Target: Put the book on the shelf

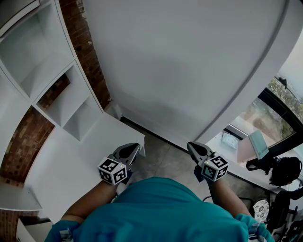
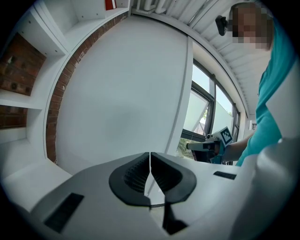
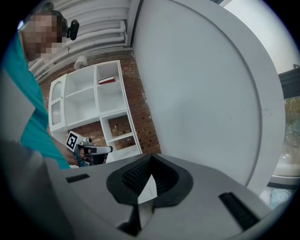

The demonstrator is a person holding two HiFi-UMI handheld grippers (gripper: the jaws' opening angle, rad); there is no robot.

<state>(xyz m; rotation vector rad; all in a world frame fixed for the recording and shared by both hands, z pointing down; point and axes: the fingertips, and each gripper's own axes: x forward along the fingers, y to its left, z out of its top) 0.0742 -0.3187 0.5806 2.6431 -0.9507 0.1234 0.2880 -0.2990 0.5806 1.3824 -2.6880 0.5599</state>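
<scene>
A red book (image 3: 107, 80) lies flat in an upper compartment of the white shelf unit (image 3: 96, 101); its red edge also shows at the top of the left gripper view (image 2: 110, 4). The shelf unit (image 1: 45, 75) stands at the left of the head view, where the book is hidden. My left gripper (image 1: 134, 150) is held in front of my teal shirt, shut, with nothing between its jaws. My right gripper (image 1: 191, 147) is level with it, also shut and empty. Both point toward the plain white wall. Each gripper view shows the other gripper off to the side.
A low white counter (image 1: 71, 160) juts out under the shelf unit, beside the left gripper. A brick wall (image 1: 87, 52) runs behind the shelves. At the right are a window (image 1: 279, 99), a ledge with a small screen (image 1: 230, 140) and a black bag (image 1: 284, 170). Grey floor (image 1: 163, 158) lies between.
</scene>
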